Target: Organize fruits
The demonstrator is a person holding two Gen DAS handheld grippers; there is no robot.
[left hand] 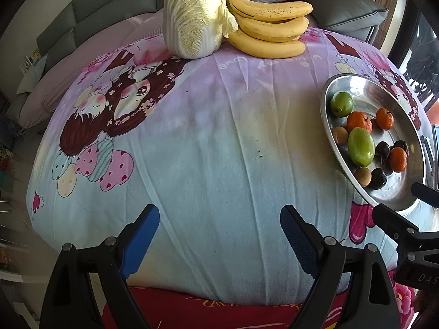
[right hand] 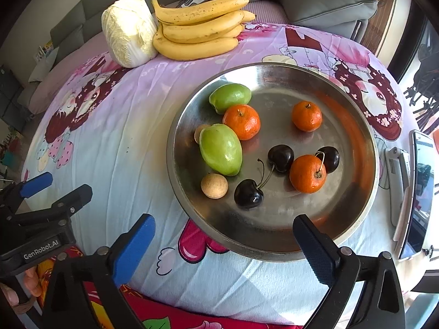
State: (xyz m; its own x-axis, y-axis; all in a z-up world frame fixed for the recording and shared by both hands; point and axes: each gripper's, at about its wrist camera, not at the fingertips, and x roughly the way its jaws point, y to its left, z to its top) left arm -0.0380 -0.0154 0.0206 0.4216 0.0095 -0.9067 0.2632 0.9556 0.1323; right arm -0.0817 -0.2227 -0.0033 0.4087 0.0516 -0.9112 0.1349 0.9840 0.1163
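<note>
A steel plate (right hand: 175,164) on the cartoon-print cloth holds two green fruits (right hand: 221,149), three mandarins (right hand: 242,122), three dark cherries (right hand: 248,193) and two small brown longans (right hand: 214,186). My right gripper (right hand: 224,222) stands open over the plate's near rim, nothing between its blue pads. In the left wrist view the plate (left hand: 325,101) lies at the right, and my left gripper (left hand: 219,213) is open above bare cloth, left of the plate. A bunch of bananas (right hand: 197,27) and a napa cabbage (right hand: 129,31) lie at the table's far edge.
A phone on a white stand (right hand: 419,192) sits right of the plate. Grey sofa cushions (right hand: 323,2) lie behind the table. The left gripper (right hand: 61,186) shows at the lower left of the right wrist view. A red printed cloth (left hand: 219,312) hangs at the near edge.
</note>
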